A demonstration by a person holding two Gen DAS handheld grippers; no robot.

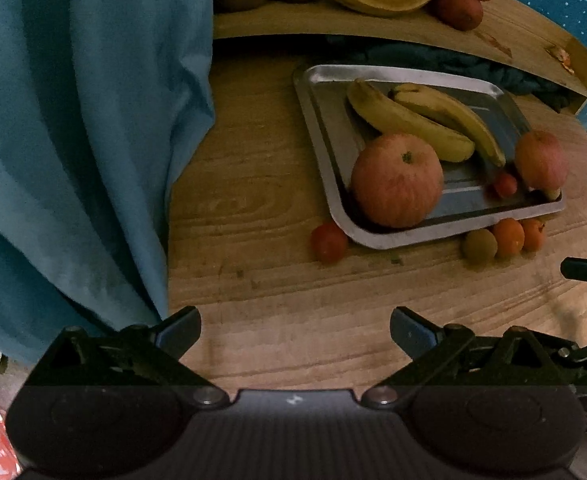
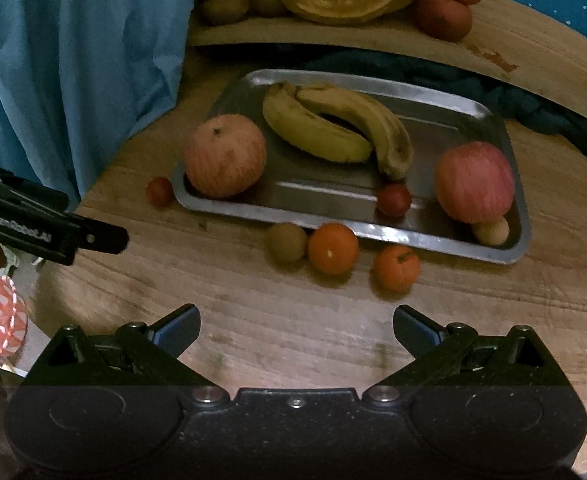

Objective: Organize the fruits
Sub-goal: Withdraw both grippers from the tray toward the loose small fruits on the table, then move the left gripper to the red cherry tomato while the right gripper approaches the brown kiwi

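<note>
I see the wooden table (image 2: pixel 293 340) filling both wrist views, with a blue cloth (image 2: pixel 73 60) hanging over its left side and a raised wooden shelf (image 2: pixel 533 52) at the back carrying more fruit. On the table sits the metal tray (image 2: pixel 505 256), its long axis running left to right across my right view, the near rim facing both tools.

Inside the tray lie two bananas (image 2: pixel 317 136), side by side and curved, slanting from the far left toward the near right. A big apple (image 2: pixel 225 156) rests at the tray's near-left corner, a second apple (image 2: pixel 473 176) at the right end with a small pale fruit (image 2: pixel 491 231) tucked against its near side, and one small red tomato (image 2: pixel 393 199) between them.

The loose pieces are what I judge remain to be sorted. Just outside the near rim lie a greenish-brown kiwi (image 2: pixel 287 242), an orange (image 2: pixel 333 248) touching it, and a second orange (image 2: pixel 396 268) a little nearer me. Another tomato (image 2: pixel 159 191) sits on the table just off the tray's left corner.

My right gripper (image 2: pixel 296 330) hovers low over the table with its fingers spread wide and nothing between them; the oranges lie straight ahead of it, near. My left gripper (image 1: pixel 295 330) is likewise spread and empty, farther off to the left, with the stray tomato (image 1: pixel 329 242) ahead of it. So I judge the right hand better placed for the oranges, the left for that tomato.
</note>
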